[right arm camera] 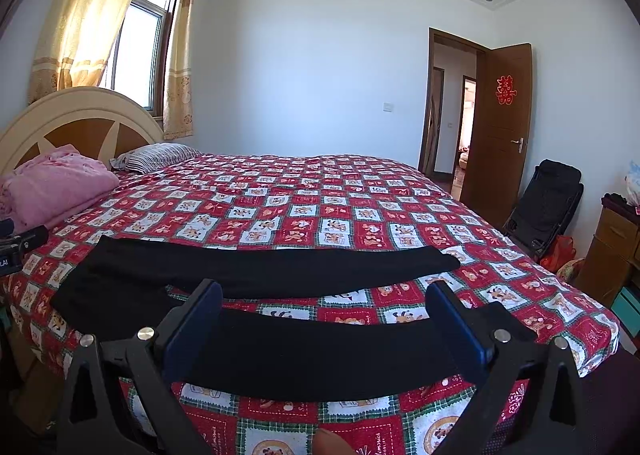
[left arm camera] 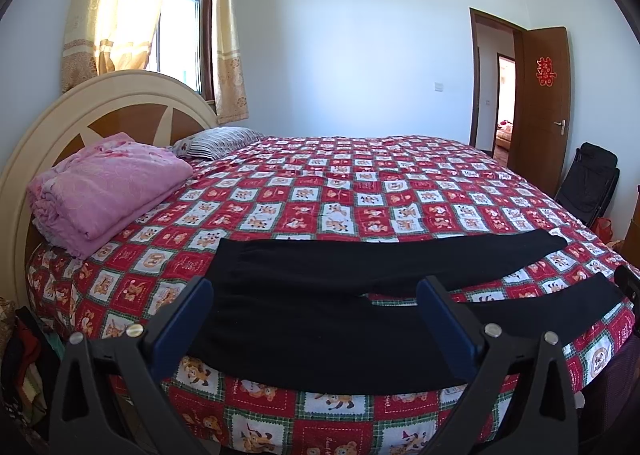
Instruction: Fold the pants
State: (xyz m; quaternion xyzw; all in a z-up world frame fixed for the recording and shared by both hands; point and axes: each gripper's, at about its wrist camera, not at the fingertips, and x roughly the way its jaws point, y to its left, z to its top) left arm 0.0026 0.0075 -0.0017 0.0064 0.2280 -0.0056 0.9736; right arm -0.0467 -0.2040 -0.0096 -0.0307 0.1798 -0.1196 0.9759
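Note:
Black pants [left arm camera: 320, 295] lie spread flat along the near edge of the bed, waist to the left, the two legs running right with a gap between them. My left gripper [left arm camera: 316, 287] is open, held above the waist and crotch area, holding nothing. My right gripper [right arm camera: 330, 291] is open above the near leg [right arm camera: 320, 355], holding nothing. The far leg [right arm camera: 280, 267] lies beyond it. The left gripper shows at the left edge of the right wrist view [right arm camera: 16, 247], and the right gripper at the right edge of the left wrist view [left arm camera: 628, 283].
The bed has a red checked cartoon quilt [left arm camera: 360, 191]. A folded pink blanket [left arm camera: 104, 187] and a striped pillow [left arm camera: 220, 141] lie by the headboard [left arm camera: 120, 107]. A black folding chair [right arm camera: 548, 207], a wooden cabinet [right arm camera: 612, 251] and an open door [right arm camera: 500, 127] stand at the right.

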